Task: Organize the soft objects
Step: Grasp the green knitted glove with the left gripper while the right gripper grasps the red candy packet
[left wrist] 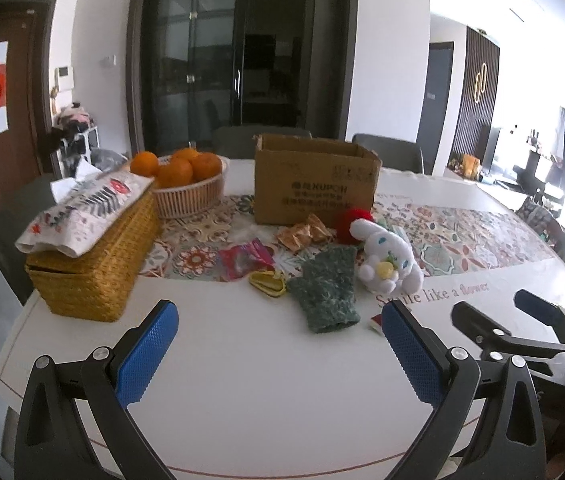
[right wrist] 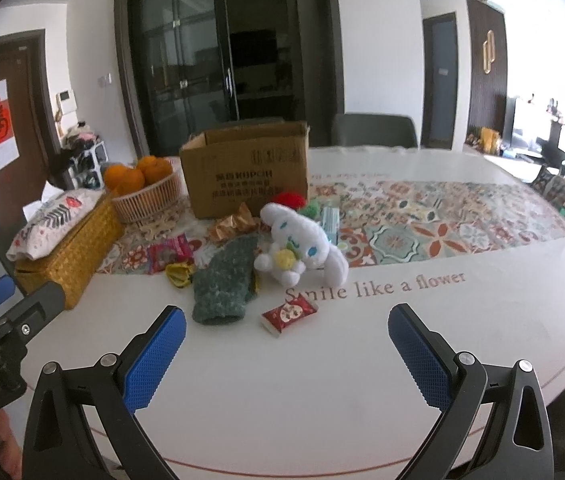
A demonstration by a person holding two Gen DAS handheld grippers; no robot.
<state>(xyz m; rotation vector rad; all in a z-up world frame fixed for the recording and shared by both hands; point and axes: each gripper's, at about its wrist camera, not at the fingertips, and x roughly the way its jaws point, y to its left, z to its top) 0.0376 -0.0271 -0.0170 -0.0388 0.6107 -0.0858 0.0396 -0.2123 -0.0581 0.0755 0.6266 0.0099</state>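
Note:
A white plush rabbit (left wrist: pixel 388 258) (right wrist: pixel 302 246) lies on the table beside a green knitted glove (left wrist: pixel 326 290) (right wrist: pixel 224 280). A red pompom (left wrist: pixel 352 220) (right wrist: pixel 290 199) sits behind the plush. An open cardboard box (left wrist: pixel 314 182) (right wrist: pixel 248 172) stands behind them. My left gripper (left wrist: pixel 278 320) is open and empty, short of the glove. My right gripper (right wrist: pixel 286 326) is open and empty, just short of a red tissue pack (right wrist: pixel 289 314). The right gripper also shows at the right of the left wrist view (left wrist: pixel 522 312).
A woven basket (left wrist: pixel 94 268) (right wrist: pixel 68 256) with a patterned cloth on top stands at left. A bowl of oranges (left wrist: pixel 186 184) (right wrist: pixel 142 186) is behind it. Snack wrappers (left wrist: pixel 302 234) (right wrist: pixel 236 224), a pink packet (left wrist: pixel 244 262) (right wrist: pixel 168 256) and a yellow pouch (left wrist: pixel 266 284) (right wrist: pixel 178 274) lie around. Chairs stand behind the table.

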